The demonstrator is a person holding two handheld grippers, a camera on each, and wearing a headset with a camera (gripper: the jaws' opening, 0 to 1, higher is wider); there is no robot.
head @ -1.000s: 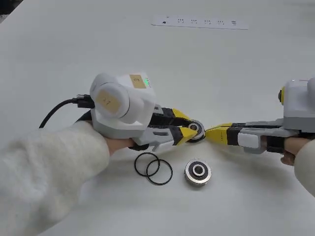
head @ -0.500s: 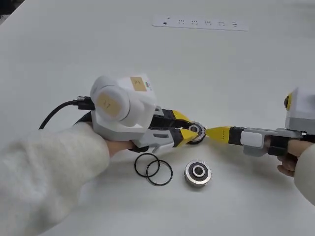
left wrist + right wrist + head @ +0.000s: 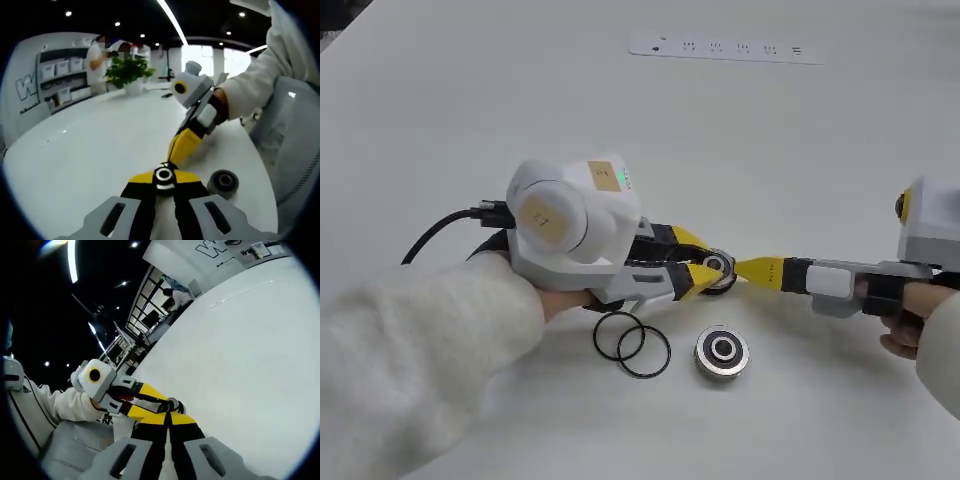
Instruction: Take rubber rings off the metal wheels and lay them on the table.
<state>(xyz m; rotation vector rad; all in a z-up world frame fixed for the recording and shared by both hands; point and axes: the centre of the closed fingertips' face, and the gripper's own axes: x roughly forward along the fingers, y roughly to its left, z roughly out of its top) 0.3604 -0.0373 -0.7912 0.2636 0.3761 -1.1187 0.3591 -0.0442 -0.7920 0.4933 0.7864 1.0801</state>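
Left gripper (image 3: pixel 708 270) is clamping a metal wheel (image 3: pixel 721 264) mid-frame, likely bracing it while the closed right gripper (image 3: pixel 744 269) is prying.

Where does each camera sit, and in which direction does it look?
Head view: on the person's head, facing forward and down at the table; left sleeve, right sleeve, left hand-held gripper and right hand-held gripper show.
Left gripper view: on the left hand-held gripper, facing along its jaws at the held wheel and the right hand-held gripper; right sleeve shows.
Right gripper view: on the right hand-held gripper, facing back at the left one; left sleeve shows.
Shared: head and left gripper views both show the loose wheel.
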